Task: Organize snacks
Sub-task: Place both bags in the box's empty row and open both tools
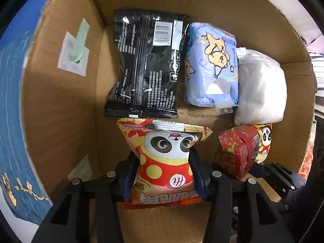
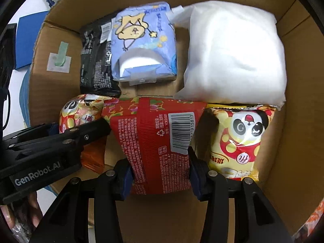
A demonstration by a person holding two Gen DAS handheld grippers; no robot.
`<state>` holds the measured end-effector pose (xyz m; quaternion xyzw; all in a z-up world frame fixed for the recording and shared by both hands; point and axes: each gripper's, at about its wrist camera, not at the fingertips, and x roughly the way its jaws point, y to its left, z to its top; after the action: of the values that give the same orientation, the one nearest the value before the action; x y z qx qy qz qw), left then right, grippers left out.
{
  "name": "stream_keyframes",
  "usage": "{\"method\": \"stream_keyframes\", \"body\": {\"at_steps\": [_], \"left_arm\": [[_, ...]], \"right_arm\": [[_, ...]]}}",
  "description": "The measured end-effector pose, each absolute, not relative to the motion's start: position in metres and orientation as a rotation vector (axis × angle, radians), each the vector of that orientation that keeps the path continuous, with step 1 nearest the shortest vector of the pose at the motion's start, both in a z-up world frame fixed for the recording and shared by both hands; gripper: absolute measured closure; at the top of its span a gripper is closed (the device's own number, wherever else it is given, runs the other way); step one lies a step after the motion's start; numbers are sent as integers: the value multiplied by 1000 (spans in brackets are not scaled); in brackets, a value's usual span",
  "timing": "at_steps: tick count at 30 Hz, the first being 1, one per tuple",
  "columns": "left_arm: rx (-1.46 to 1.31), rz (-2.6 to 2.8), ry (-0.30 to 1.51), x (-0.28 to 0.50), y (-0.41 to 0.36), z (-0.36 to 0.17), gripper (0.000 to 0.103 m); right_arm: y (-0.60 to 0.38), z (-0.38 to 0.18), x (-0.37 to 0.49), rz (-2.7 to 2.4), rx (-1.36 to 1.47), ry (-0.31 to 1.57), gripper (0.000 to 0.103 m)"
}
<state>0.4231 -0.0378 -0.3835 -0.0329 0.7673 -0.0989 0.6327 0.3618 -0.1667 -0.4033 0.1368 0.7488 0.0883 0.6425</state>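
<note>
Inside the cardboard box (image 1: 60, 105), panda snack bag (image 1: 166, 158) pinched between left hand-held gripper (image 1: 165, 174) fingers.

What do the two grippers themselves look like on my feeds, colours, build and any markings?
Both are matte black plastic linkages with round silver pivot pins and dark blue pads inside the fingers. The left gripper shows this in its own view; the right gripper matches. From the right wrist view, the left gripper's body carries white "GenRobot.AI" lettering, with a person's bare fingers beneath it. No cables are clearly visible.
</note>
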Motion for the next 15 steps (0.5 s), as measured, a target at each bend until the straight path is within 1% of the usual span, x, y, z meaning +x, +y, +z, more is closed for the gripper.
{"method": "stream_keyframes", "body": {"at_steps": [10,11,13,15], "left_arm": [[-53,-245,1877,408,-38,-413,56],[-61,-244,1881,409,-36,-413,55],[-80,-241,1887,407,-33,-412,48],[-90,-234,1884,408,-25,-409,46]], "right_arm": [[-165,-430,362,195,298,1751,52],[-165,-431,362,191,298,1751,51],[-166,-432,362,183,296,1752,47],[-166,-430,361,180,290,1745,47]]}}
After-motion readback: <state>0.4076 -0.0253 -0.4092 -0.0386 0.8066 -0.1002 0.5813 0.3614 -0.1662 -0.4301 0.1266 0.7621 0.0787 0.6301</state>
